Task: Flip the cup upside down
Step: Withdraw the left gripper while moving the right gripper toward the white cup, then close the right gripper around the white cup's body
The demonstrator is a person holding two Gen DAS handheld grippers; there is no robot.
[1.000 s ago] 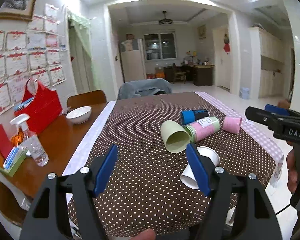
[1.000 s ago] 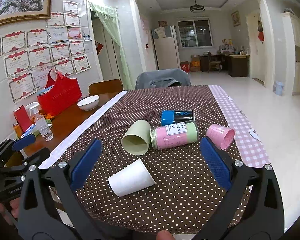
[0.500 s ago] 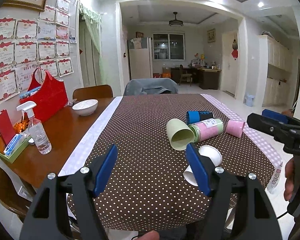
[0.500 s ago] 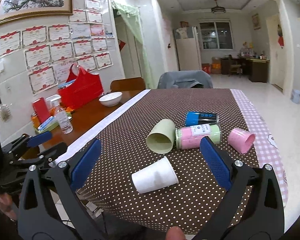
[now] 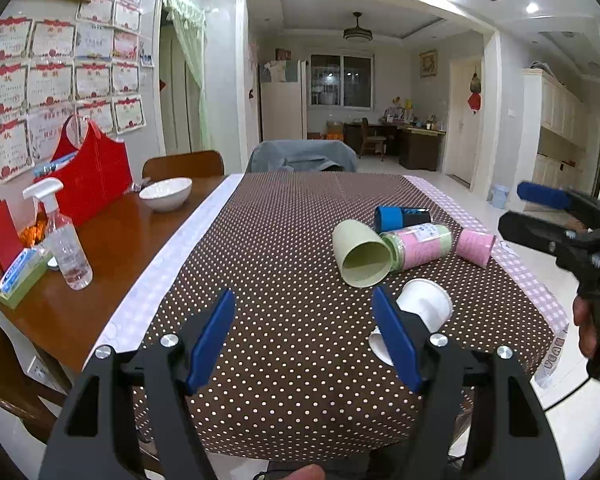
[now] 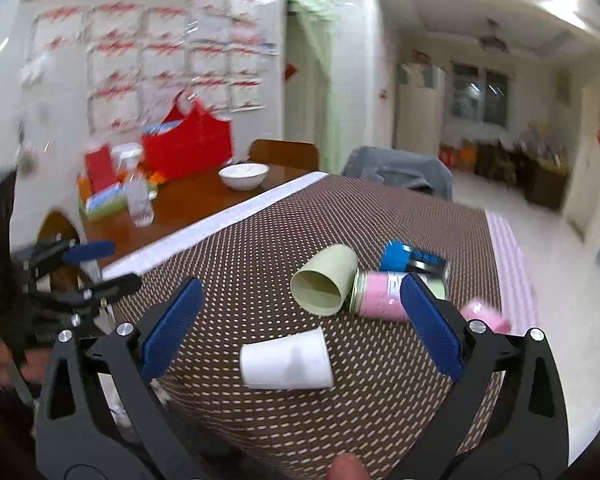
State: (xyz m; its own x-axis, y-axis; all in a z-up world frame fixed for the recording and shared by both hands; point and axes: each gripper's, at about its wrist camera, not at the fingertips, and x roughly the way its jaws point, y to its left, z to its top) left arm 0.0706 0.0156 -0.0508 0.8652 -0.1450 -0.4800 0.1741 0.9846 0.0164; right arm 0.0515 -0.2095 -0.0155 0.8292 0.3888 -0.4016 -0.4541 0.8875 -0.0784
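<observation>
A white paper cup (image 6: 286,361) lies on its side near the front of the brown dotted tablecloth (image 6: 260,264); in the left wrist view the cup (image 5: 422,307) is partly behind a finger. A pale green cup (image 5: 362,254) (image 6: 326,280) lies on its side behind it, and a pink cup (image 5: 475,247) lies further right. My left gripper (image 5: 302,338) is open and empty above the table's front edge. My right gripper (image 6: 300,328) is open and empty, above and just short of the white cup.
A pink and green can (image 5: 418,245) and a blue and black can (image 5: 402,217) lie beside the green cup. On the bare wood at left stand a spray bottle (image 5: 64,240), a white bowl (image 5: 165,194) and a red bag (image 5: 88,176).
The right gripper has swung left and moved closer to the table, so the white cup now lies between its fingers in view; that view is blurred. The left gripper has drawn back and levelled a little.
</observation>
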